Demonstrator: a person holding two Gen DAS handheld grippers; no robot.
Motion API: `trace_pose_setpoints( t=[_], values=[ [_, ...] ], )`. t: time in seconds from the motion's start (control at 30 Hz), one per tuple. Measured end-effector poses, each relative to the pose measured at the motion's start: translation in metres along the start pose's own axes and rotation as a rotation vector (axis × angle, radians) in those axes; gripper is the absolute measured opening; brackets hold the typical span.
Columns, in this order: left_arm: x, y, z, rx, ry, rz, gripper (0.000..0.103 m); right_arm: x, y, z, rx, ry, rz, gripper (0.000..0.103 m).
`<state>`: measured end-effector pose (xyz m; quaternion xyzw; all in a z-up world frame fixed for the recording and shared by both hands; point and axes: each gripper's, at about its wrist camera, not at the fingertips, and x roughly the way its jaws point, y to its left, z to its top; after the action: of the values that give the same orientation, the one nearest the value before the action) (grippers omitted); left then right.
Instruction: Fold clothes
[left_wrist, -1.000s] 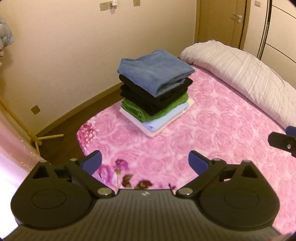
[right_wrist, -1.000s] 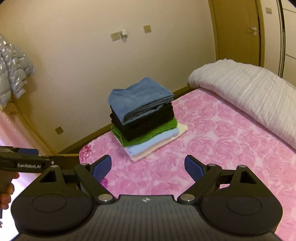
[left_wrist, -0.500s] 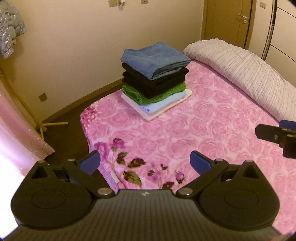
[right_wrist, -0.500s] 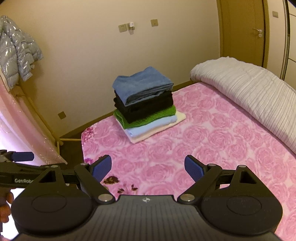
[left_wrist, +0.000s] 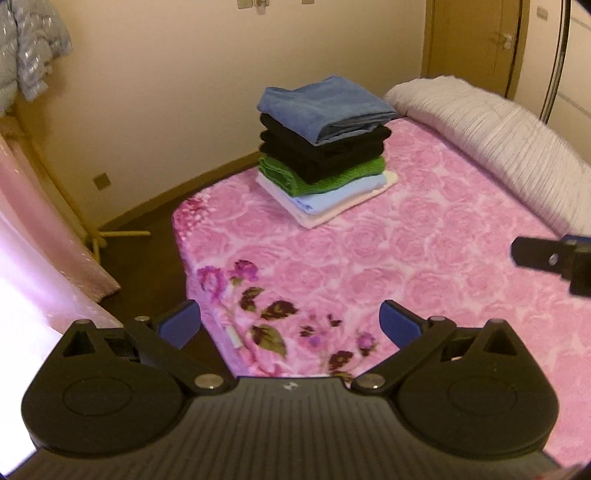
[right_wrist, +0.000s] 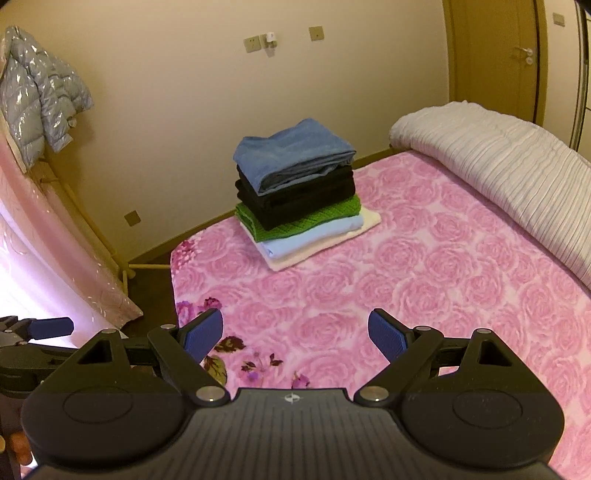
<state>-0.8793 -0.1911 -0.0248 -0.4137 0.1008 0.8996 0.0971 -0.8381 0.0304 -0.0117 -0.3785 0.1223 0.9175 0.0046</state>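
**Folded stack on the bed, both grippers empty**

We see the neat stack of folded clothes (left_wrist: 325, 147), blue on top over black, green, pale blue and cream, at 12 o'clock on the pink rose-patterned blanket (left_wrist: 424, 266). Our left gripper (left_wrist: 290, 325) and right gripper (right_wrist: 295, 334) hover spread apart, holding nothing. A white striped duvet (right_wrist: 509, 162) lies at 2 o'clock.

A bed (right_wrist: 424, 288) covered by a pink rose-patterned blanket (left_wrist: 424, 266) is carrying a neat stack of folded clothes (right_wrist: 299, 192) near its far corner, a cream piece at the bottom touching the blanket and a blue one on top. A white striped quilt (right_wrist: 509, 155) is lying rolled along the right side.
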Motion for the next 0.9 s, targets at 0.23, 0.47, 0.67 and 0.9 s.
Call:
trace_pose_setpoints(
  t=[0.23, 0.47, 0.67, 0.9],
  values=[
    [0.0, -0.007, -0.004, 0.031, 0.016, -0.02, 0.102, 0.003, -0.006, 0.0, 0.012, 0.009, 0.003, 0.088],
    [0.002, -0.005, -0.004, 0.002, 0.03, -0.028, 0.102, 0.008, -0.006, 0.001, 0.003, 0.019, 0.018, 0.088],
    [0.005, -0.002, -0.005, -0.001, 0.037, 0.028, 0.102, 0.014, -0.004, 0.004, -0.008, 0.03, 0.034, 0.088],
    [0.007, 0.0, -0.004, -0.002, 0.035, 0.043, 0.102, 0.018, -0.002, 0.006, -0.015, 0.036, 0.043, 0.088]
  ],
)
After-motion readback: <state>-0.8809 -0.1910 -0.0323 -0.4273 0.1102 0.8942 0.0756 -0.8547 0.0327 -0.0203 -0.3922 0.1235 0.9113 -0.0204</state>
